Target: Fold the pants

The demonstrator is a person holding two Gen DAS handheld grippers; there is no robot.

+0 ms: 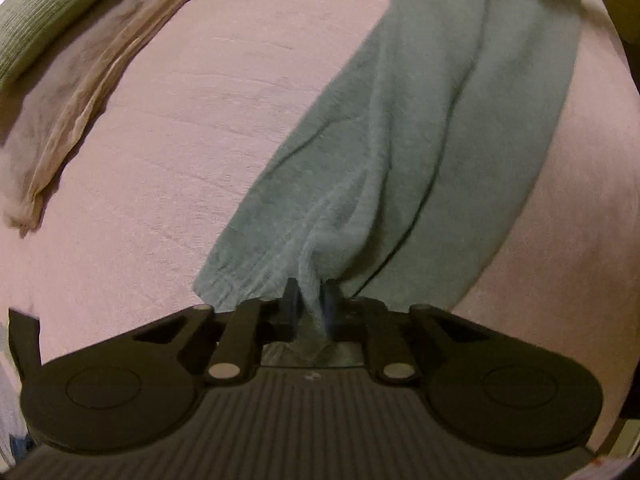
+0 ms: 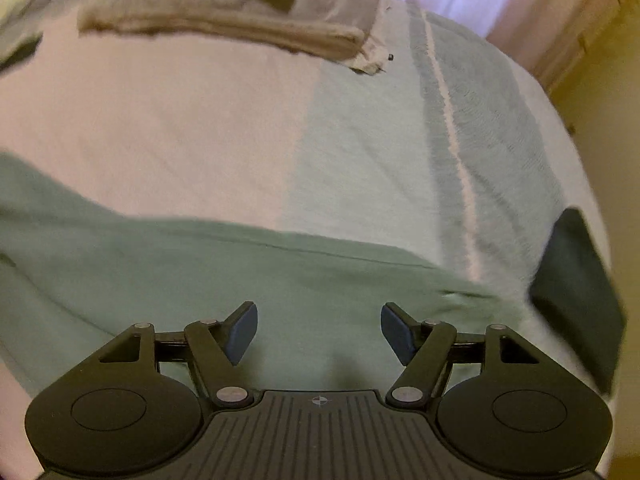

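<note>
- On a pink bedspread [image 1: 180,128], the left gripper [image 1: 310,300] has its two fingers pinched nearly together on a bunched fold of the green pants [image 1: 420,120] at the hem end, at 6 o'clock in the left wrist view.
- Only the left wrist view shows the pants at length: both legs lie side by side, running from the pinch up toward 1 o'clock, where the cloth bunches near the frame's top edge.
- Only that view shows the beige blanket [image 1: 80,80] at 10 o'clock and a ribbed green pillow [image 1: 44,16] beyond it; both lie well apart from the pants, with bare bedspread between.
- The right wrist view shows the right gripper [image 2: 319,334] with fingers spread wide and nothing between them, over the green pants [image 2: 200,280], which cross the frame from 9 o'clock toward 4 o'clock; whether it touches the cloth cannot be told.
- Only the right wrist view shows a pale blue blanket [image 2: 380,160] with a white stripe at 2 o'clock, touching the pants' far edge, and a dark object [image 2: 576,300] at 4 o'clock, too blurred to tell what it is.
- A folded beige blanket [image 2: 224,20] lies at 12 o'clock; open bedspread [image 2: 160,120] spreads from the pants up to it.
</note>
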